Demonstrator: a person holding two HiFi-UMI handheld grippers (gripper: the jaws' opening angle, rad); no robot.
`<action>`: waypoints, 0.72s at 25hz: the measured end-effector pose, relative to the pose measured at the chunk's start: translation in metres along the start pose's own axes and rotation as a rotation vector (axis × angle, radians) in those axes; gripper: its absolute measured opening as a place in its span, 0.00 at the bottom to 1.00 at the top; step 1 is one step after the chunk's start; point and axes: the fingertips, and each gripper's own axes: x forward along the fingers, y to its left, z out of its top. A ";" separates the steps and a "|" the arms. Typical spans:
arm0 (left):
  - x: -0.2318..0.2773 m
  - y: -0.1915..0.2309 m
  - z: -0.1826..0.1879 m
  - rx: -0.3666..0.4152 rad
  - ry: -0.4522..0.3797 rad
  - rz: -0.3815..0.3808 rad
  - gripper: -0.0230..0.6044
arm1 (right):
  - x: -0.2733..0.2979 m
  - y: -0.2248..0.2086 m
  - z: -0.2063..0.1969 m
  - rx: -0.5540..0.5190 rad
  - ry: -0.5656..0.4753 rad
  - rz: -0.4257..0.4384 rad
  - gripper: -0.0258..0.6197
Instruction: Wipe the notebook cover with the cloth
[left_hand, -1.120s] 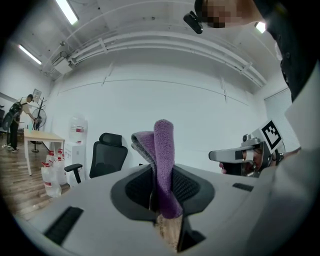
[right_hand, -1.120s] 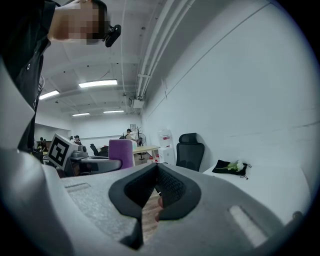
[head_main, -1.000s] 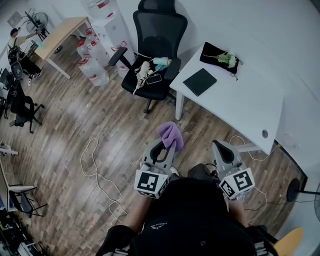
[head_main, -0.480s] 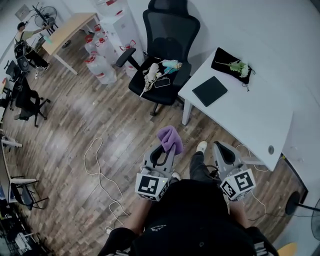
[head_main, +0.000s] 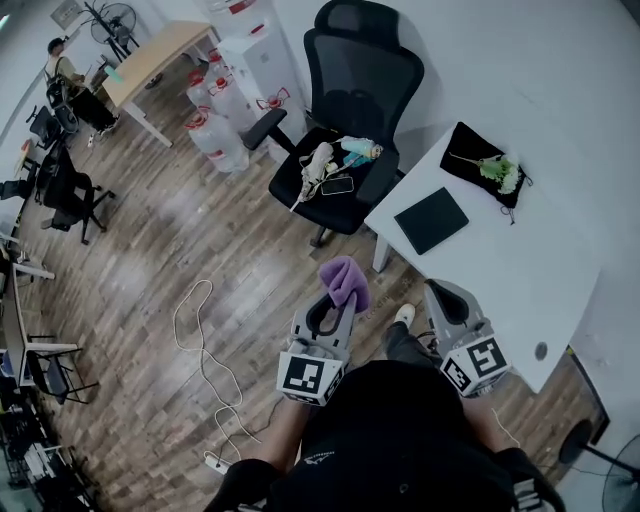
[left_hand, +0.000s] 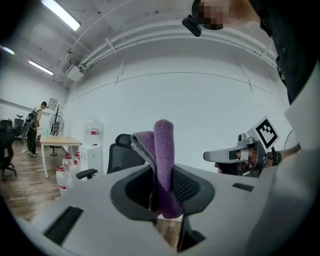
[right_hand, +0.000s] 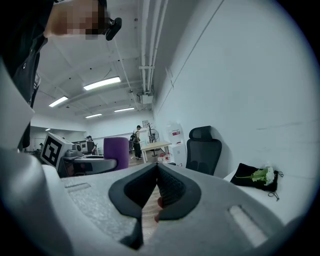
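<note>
two handheld grippers are hanging over the wooden floor (head_main: 150, 250), in front of the person and off the table. the left gripper (head_main: 335, 303) is gripping the purple cloth (head_main: 345, 280): in the left gripper view we are seeing its jaws pressed onto the lower part of the cloth, whose folded upper part is standing up above them and drooping a little to the left. the right gripper (head_main: 440, 296) is carrying nothing; in the right gripper view its jaws are meeting at the tips with no object between them.

the notebook (head_main: 431, 221) is lying flat, cover up, on the white table (head_main: 520, 290), near the table corner closest to the office chair (head_main: 350, 110). in the head view we are reading its long axis as running from lower left to upper right, pointing roughly toward the black mat (head_main: 478, 150) that is bearing a flower (head_main: 503, 172). the notebook is sitting just inside the table's edges on the corner side, and is lying apart from the mat. bare tabletop is opening to its right and toward the person, giving the widest free room on that side. both grippers are well apart from the notebook, the right one being nearer to the table's edge. a pale cable (head_main: 195, 330) is looping across the floor to the left of the left gripper.
</note>
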 end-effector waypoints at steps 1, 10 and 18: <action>0.009 0.000 0.005 -0.004 -0.001 0.012 0.17 | 0.005 -0.008 0.004 -0.003 0.007 0.017 0.05; 0.100 -0.002 0.028 -0.018 -0.006 0.101 0.17 | 0.047 -0.099 0.032 -0.011 0.024 0.106 0.05; 0.165 -0.027 0.027 -0.036 0.024 0.068 0.17 | 0.047 -0.158 0.036 0.026 0.023 0.092 0.05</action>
